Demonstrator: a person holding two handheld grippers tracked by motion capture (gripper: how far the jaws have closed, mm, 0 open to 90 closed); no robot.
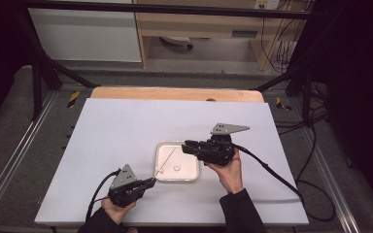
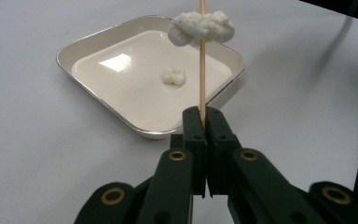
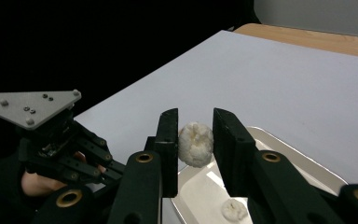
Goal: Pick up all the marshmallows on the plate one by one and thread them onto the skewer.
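My left gripper (image 2: 203, 114) is shut on the lower end of a thin wooden skewer (image 2: 202, 79), which points up and away over a white square tray (image 2: 98, 39). A white puffy lump (image 2: 201, 28) is threaded on the skewer. Another small lump (image 2: 174, 76) lies in the tray. My right gripper (image 3: 195, 122) holds a round white lump (image 3: 196, 143) between its jaws, above the tray's edge (image 3: 303, 161). In the high view the left gripper (image 1: 150, 181) is at the tray's near left corner and the right gripper (image 1: 188, 145) at its right side.
The tray (image 1: 162, 178) sits mid-table on a white board (image 1: 126, 121). A wooden table edge (image 1: 175, 93) shows behind it. Each gripper trails a black cable (image 1: 272, 174) toward the near side. Metal frame rails run along both sides.
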